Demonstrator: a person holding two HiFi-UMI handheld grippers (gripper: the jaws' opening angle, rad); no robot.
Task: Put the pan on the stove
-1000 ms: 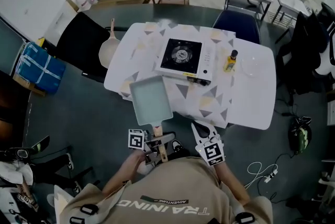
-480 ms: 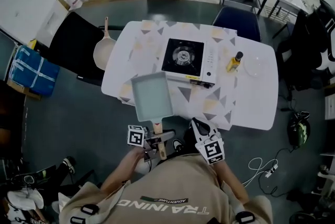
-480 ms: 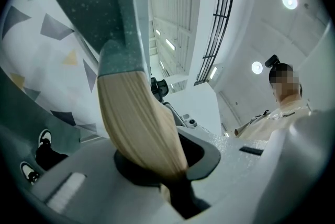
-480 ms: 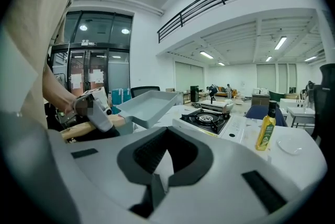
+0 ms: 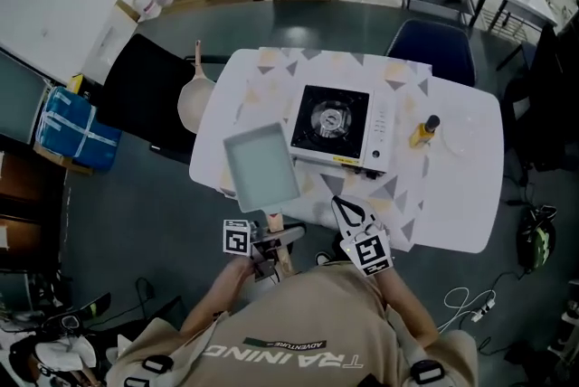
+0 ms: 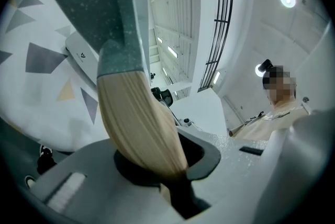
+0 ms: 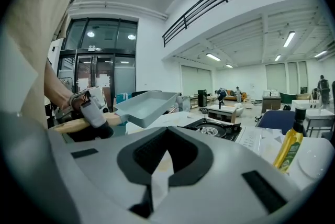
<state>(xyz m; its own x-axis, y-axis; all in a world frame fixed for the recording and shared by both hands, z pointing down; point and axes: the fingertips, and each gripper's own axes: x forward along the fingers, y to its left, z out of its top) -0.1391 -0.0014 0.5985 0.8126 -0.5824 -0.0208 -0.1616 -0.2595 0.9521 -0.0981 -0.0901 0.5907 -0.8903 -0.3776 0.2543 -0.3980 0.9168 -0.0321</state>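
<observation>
Overhead, pan (image 5: 261, 166) beside stove (image 5: 332, 121), left hand-held gripper (image 6: 167, 168) clamps wooden handle (image 6: 136, 118).

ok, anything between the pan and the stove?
Nothing visible. The left claw holds the pan by its wooden handle, just left of the stove. The burner is bare; the bottle stands right of the stove, off the path.

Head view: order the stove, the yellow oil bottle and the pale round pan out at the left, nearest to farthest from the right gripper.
1. Stove, straight ahead of the right gripper.
2. Oil bottle, farther back and to the right, just past the stove's right side.
3. Round pan, far over on the left side.
</observation>
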